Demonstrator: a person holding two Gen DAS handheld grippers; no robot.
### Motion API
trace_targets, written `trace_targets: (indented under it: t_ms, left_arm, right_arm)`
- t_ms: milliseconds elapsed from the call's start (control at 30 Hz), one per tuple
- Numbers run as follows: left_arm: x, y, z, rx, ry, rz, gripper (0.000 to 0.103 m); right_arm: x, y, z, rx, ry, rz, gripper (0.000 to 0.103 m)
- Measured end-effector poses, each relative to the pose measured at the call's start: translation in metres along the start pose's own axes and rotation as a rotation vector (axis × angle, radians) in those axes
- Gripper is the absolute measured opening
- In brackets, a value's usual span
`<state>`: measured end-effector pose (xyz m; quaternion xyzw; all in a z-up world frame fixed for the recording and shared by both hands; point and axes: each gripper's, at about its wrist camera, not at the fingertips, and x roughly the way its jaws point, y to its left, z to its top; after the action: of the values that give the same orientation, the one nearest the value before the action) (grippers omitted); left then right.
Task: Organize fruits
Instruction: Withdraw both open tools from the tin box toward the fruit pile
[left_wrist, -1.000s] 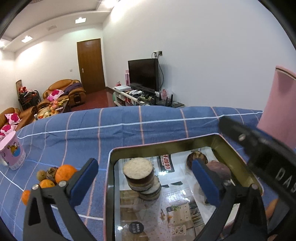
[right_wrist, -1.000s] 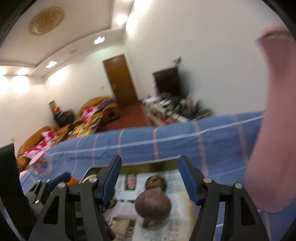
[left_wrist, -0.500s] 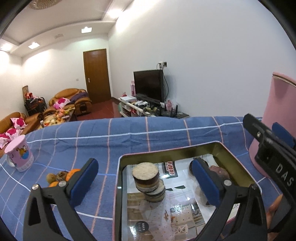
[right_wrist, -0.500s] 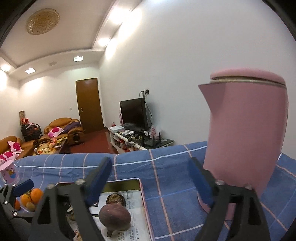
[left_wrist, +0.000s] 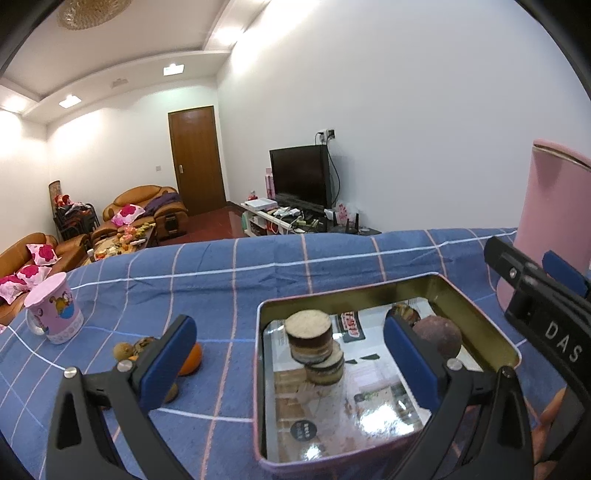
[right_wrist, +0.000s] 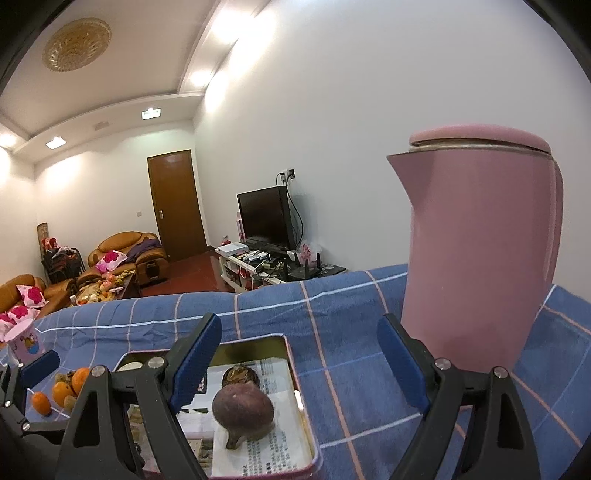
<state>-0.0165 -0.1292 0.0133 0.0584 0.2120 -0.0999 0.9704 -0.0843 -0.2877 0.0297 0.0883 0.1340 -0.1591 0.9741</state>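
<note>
A pink-rimmed metal tin (left_wrist: 476, 310) (right_wrist: 297, 373) lies on the blue checked tablecloth. In it are a brown round fruit (left_wrist: 437, 334) (right_wrist: 243, 406), a darker fruit (left_wrist: 404, 314) (right_wrist: 239, 376) behind it, and stacked round cakes (left_wrist: 310, 336). Oranges and small brown fruits (left_wrist: 190, 360) (right_wrist: 61, 391) lie on the cloth left of the tin. My left gripper (left_wrist: 290, 358) is open and empty above the tin's left part. My right gripper (right_wrist: 299, 363) is open and empty above the tin's right edge; it also shows at the right of the left wrist view.
A tall pink kettle (right_wrist: 476, 251) (left_wrist: 554, 229) stands right of the tin. A pink cartoon cup (left_wrist: 53, 314) (right_wrist: 22, 341) stands at the far left of the table. Beyond the table's far edge are sofas, a door and a TV.
The right gripper has lifted and drawn back from the brown fruit, which now lies in the tin. The left gripper has drawn back and up a little.
</note>
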Motion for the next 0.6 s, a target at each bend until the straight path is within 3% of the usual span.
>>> trace_targets:
  t_ms: [600]
  left_arm:
    - [-0.004, 0.042, -0.012, -0.012, 0.027, 0.037, 0.103]
  right_arm:
    - [-0.022, 0.035, -0.011, -0.015, 0.006, 0.056, 0.087]
